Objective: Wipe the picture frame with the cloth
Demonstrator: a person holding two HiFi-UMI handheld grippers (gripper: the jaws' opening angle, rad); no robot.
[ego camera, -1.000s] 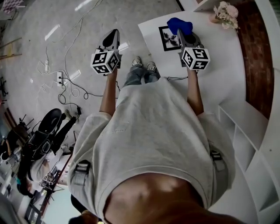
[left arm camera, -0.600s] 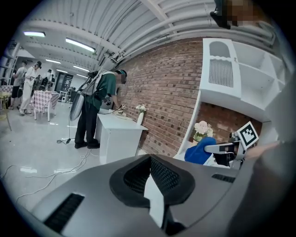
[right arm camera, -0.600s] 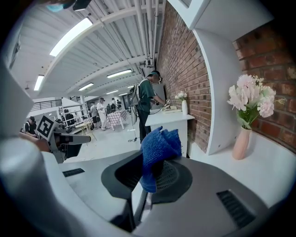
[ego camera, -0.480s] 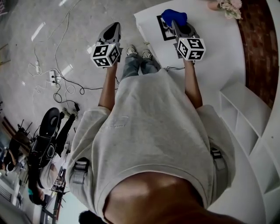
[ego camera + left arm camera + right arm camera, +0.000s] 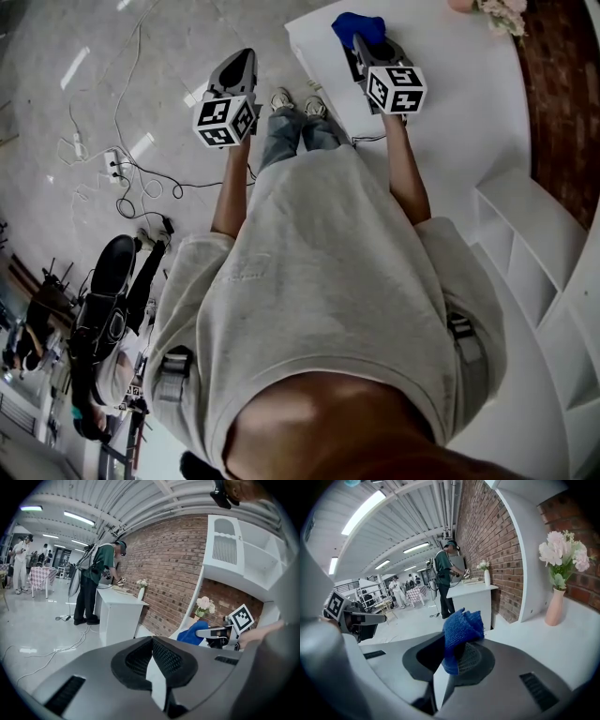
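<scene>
- I had the right gripper (image 5: 359, 41) clamped on the blue cloth (image 5: 357, 25); in its own view the jaws (image 5: 457, 653) pinched the bunched cloth (image 5: 461, 629), which stood up above them.
- A second before, the picture frame lay plainly visible beside the cloth. Since then the gripper and cloth had come over it, and only a dark sliver of picture frame (image 5: 348, 59) showed at the gripper's left side.
- The frame sat near the white table's (image 5: 455, 89) left edge, close to the corner by the shoes; it did not look shifted on the table, though the head view had drifted.
- The left gripper (image 5: 246, 57) stayed out over the grey floor (image 5: 141, 84), well left of the table's edge — much where it had been a second ago.
- Its jaws (image 5: 152, 638) were closed at the tips with nothing between them.
- From the left gripper view I could see the cloth (image 5: 193, 632) and the right gripper (image 5: 219, 633) against the brick wall.
- A pink vase of flowers (image 5: 556, 605) stood toward the table's far edge, well apart from the cloth.
</scene>
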